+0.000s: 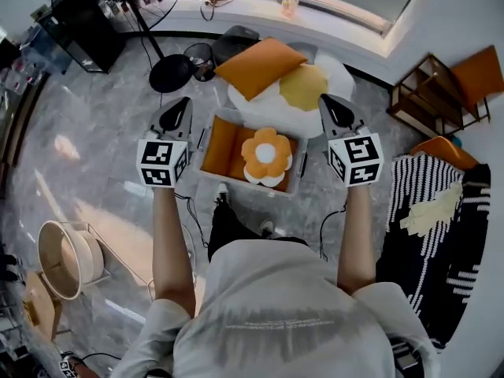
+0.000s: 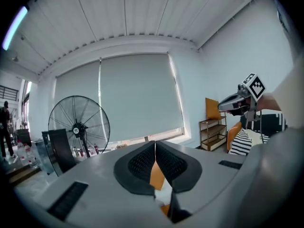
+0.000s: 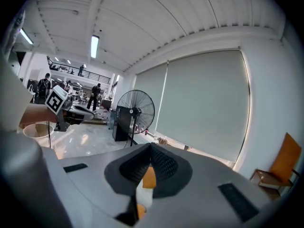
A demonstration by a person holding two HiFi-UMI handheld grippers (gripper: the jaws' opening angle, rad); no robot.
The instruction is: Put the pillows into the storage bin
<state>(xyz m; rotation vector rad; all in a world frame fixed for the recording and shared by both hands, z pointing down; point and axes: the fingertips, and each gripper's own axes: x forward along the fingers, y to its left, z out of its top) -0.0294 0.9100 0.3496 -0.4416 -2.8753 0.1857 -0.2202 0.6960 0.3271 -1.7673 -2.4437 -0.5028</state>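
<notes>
Seemingly marble floor [image 1: 94, 156], standing fan [image 2: 77, 126], blind-covered window [image 2: 135, 96].

The flower pillow [image 1: 266, 156] is orange (white centre), the round pillow [image 1: 303, 87] yellow

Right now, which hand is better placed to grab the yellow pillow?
Probably the right gripper: the yellow pillow lies just off its tip, beyond the bin; the left gripper is farther away.

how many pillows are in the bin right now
2. An orange pillow fills the left side of the bin, and a flower pillow lies on the right, overlapping it. More may be hidden underneath.
</notes>
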